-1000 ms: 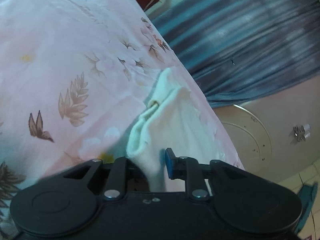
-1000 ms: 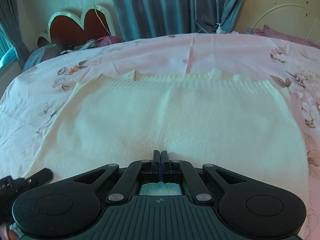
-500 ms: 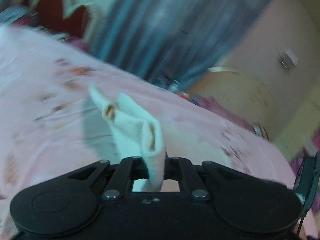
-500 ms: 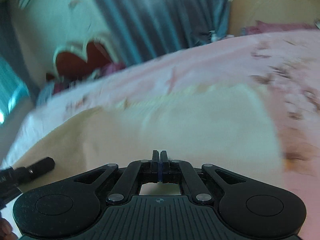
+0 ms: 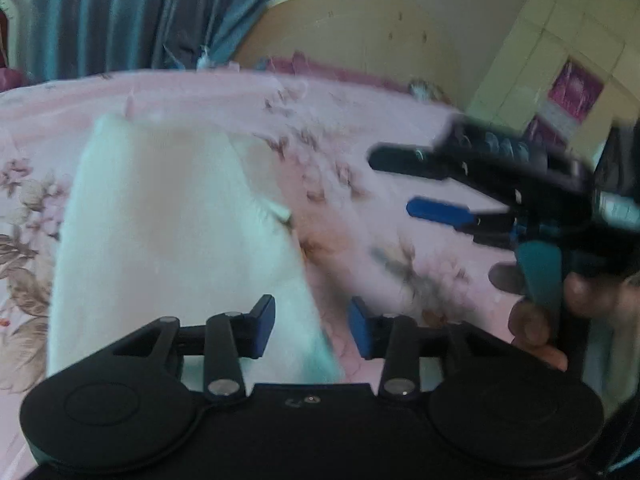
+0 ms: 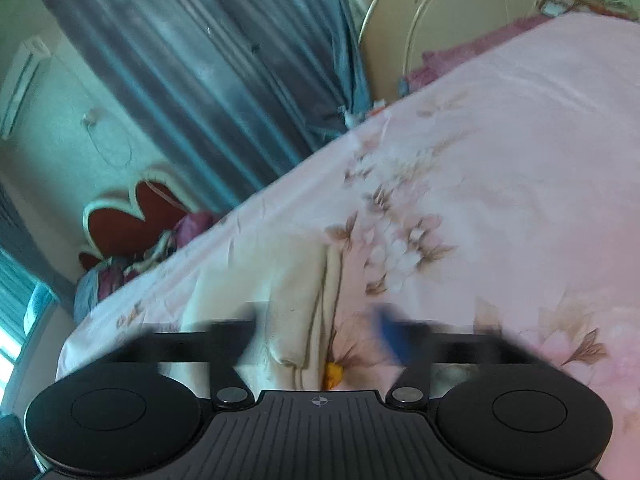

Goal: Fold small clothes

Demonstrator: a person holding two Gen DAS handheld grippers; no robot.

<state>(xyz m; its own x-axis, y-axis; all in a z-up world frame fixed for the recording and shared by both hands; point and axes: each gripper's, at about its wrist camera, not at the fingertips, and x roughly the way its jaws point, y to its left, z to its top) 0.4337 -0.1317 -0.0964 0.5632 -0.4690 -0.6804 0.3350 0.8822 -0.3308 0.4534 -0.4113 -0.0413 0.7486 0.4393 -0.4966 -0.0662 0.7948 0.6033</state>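
**Both claws open over the folded white knit on the bed**

Nearest in the left wrist view, the left claw (image 5: 312, 330) stands partly open, its blue pads apart; its jaws have just been opening. The right edge of the white knit garment (image 5: 168, 236) lies between the pads, but neither pad presses on it. The garment rests on the pink floral bedsheet (image 5: 400, 184), folded into a narrow band that runs away from the claw toward the far side of the bed.

To the right, the right claw (image 5: 404, 184) hangs over bare sheet, well apart from the garment, its dark finger and blue-padded finger spread wide. A hand (image 5: 536, 312) grips its handle, blurred.

In the right wrist view, the right claw (image 6: 320, 332) is wide, its jaws having just been opening, with both fingers smeared by motion. Below the gap lies a folded edge of the garment (image 6: 296, 304), touched by neither pad.

Beyond the bed hang grey-blue curtains (image 6: 208, 80), with a red heart-shaped headboard (image 6: 124, 220) at the left and a rounded cream headboard (image 5: 360, 32) at the right.
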